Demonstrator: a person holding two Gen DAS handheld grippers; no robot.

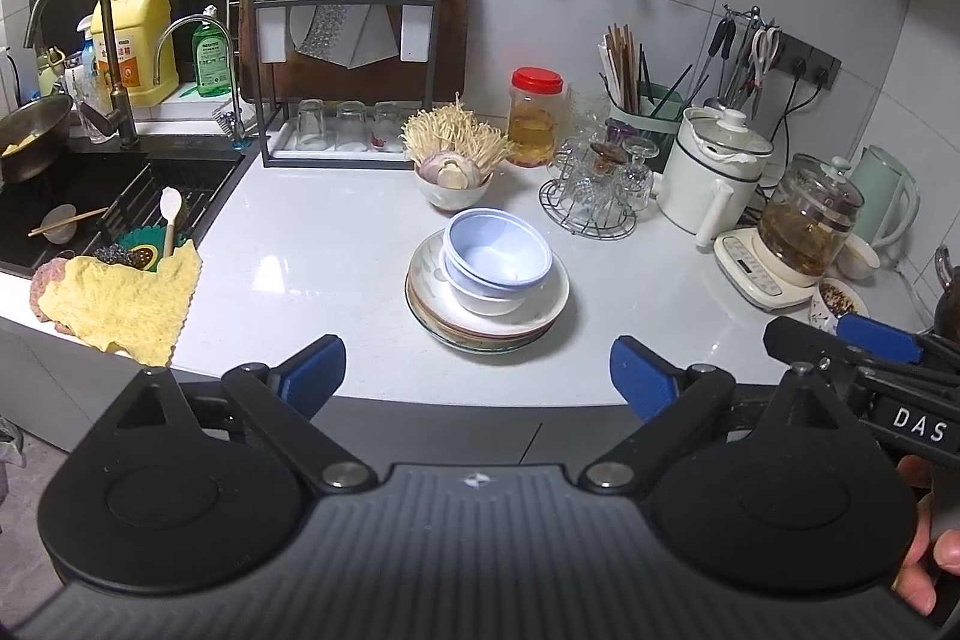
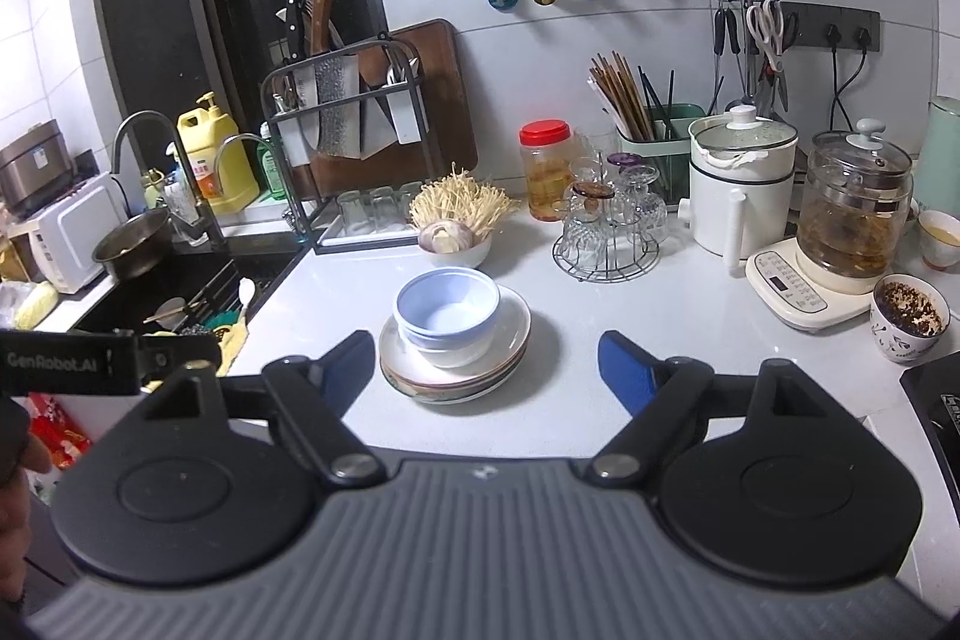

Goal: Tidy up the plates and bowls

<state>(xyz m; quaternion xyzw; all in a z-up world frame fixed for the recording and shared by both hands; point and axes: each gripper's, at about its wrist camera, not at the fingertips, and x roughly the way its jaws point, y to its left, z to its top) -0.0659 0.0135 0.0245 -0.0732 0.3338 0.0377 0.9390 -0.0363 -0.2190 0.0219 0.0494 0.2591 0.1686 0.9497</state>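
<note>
A stack of several plates (image 1: 543,310) sits on the white counter, with nested bowls on it: a pale blue bowl (image 1: 498,250) inside a white bowl (image 1: 480,301). The same plates (image 2: 510,334) and blue bowl (image 2: 447,307) show in the right wrist view. My left gripper (image 1: 477,376) is open and empty, near the counter's front edge, short of the stack. My right gripper (image 2: 486,367) is open and empty, its left finger just in front of the stack. The right gripper also shows at the right edge of the left wrist view (image 1: 840,340).
A bowl of garlic and enoki mushrooms (image 1: 453,172) stands behind the stack. A glass rack (image 1: 600,184), red-lidded jar (image 1: 536,118), white pot (image 1: 714,172) and glass kettle (image 1: 804,220) stand right. Knife rack (image 1: 345,52) at back. Sink (image 1: 90,202) and yellow cloth (image 1: 120,304) left.
</note>
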